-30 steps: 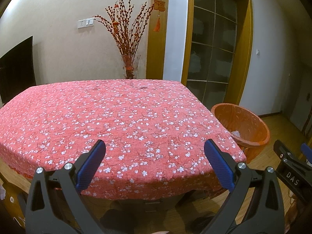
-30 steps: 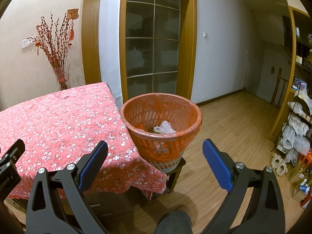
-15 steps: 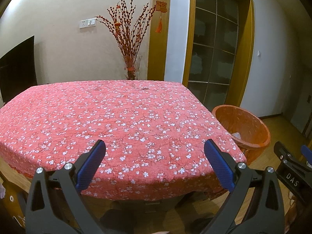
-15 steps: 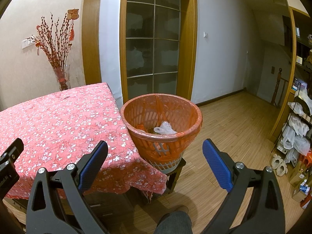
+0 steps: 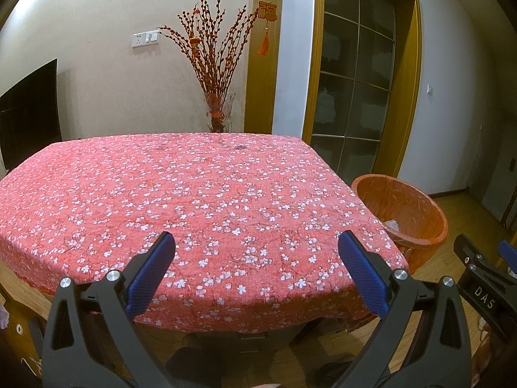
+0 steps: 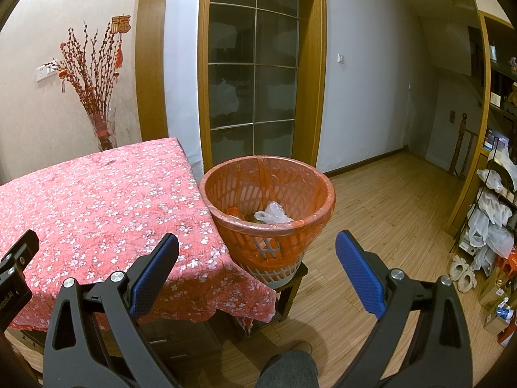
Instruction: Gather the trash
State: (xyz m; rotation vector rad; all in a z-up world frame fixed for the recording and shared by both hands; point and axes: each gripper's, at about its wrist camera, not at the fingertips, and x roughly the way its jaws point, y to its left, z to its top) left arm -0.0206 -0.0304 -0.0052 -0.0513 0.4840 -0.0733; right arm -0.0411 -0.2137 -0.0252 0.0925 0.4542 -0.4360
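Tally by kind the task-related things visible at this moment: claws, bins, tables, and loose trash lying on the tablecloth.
Open black claws with blue pads: 2 (left claw, right claw)
Orange-lined plastic waste basket: 1
Table with red floral tablecloth: 1
Loose trash on the tablecloth: 0
Total: 4

The table's [image 5: 194, 194] legs are hidden under the floral cloth, which also covers the near side of the bin [image 5: 404, 207]. Inside the bin, a crumpled plastic bag [image 6: 274, 215] masks other trash. The right gripper [image 5: 484, 278] is cropped at the frame's right edge.
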